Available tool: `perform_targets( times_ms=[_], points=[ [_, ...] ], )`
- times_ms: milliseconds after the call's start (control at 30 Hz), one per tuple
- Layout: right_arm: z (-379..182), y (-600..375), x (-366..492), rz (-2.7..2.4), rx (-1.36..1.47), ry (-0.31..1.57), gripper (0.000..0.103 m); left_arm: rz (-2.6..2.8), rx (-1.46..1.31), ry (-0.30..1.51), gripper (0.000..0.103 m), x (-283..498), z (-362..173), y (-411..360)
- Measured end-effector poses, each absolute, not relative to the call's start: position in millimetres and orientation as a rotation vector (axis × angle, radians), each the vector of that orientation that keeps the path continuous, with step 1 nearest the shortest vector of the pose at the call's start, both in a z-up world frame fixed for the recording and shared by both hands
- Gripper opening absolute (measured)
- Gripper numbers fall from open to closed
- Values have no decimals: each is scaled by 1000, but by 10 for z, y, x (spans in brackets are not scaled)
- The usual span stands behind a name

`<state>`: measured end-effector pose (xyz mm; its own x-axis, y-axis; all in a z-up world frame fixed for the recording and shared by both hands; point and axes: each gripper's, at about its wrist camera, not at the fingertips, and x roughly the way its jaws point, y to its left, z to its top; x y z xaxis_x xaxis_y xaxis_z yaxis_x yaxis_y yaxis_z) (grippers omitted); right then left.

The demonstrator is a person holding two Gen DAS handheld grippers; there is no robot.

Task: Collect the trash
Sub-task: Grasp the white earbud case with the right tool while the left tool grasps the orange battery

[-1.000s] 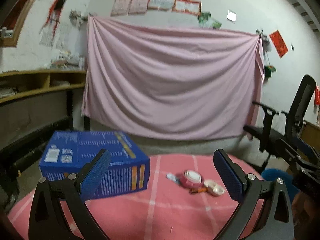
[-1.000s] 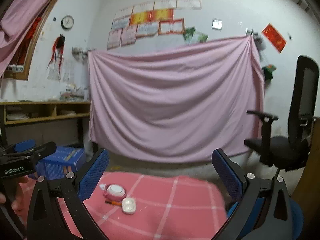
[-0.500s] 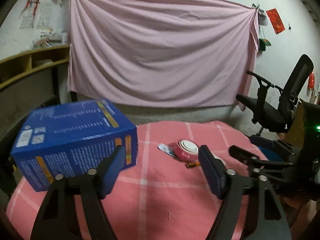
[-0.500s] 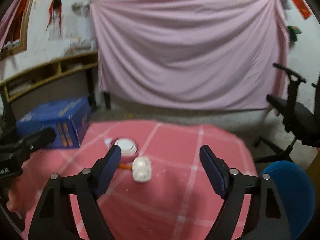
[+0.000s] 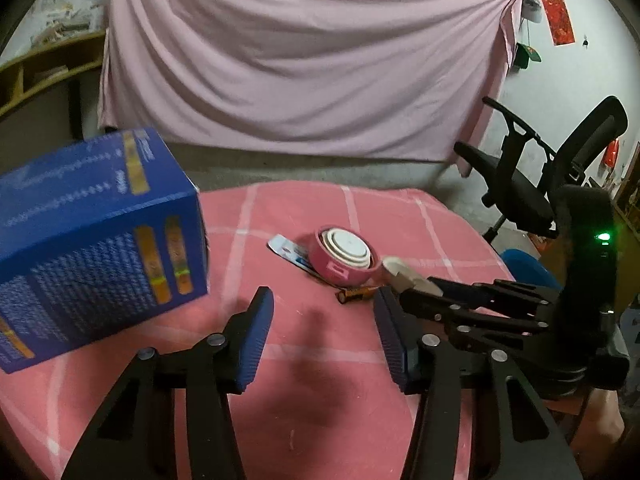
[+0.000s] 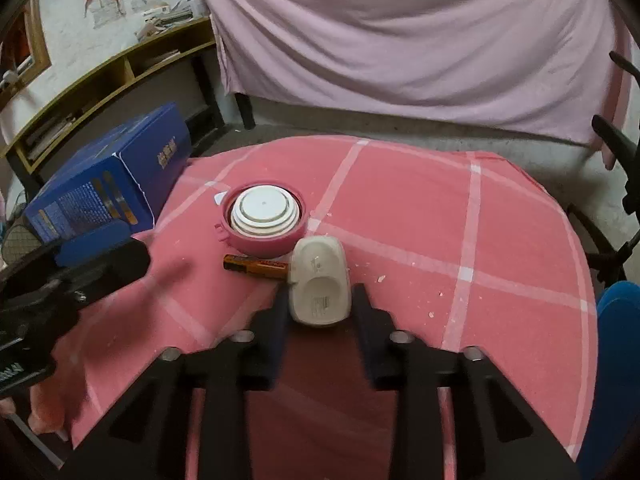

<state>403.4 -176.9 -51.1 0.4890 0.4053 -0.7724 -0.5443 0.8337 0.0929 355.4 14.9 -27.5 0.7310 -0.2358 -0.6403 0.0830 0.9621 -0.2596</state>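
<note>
Right gripper (image 6: pixel 320 304) fingers straddle white case (image 6: pixel 319 286) (contact unclear); left gripper (image 5: pixel 322 332) fingers apart.

On the table (image 6: pixel 500 216), the round case (image 6: pixel 264 216) sits at centre frame, with the battery (image 6: pixel 256 266) just below it and the pod (image 6: pixel 319 286) at lower right of the battery's end. The box (image 6: pixel 108 184) stands at left, the chair (image 5: pixel 560 168) at far right.
</note>
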Motion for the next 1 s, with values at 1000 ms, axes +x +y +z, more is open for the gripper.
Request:
perform_targets(
  times_ms=[1000],
  points=[
    [-334, -2679, 3978, 487, -33, 869, 26, 25, 15, 942, 38, 4173, -541, -650]
  ],
)
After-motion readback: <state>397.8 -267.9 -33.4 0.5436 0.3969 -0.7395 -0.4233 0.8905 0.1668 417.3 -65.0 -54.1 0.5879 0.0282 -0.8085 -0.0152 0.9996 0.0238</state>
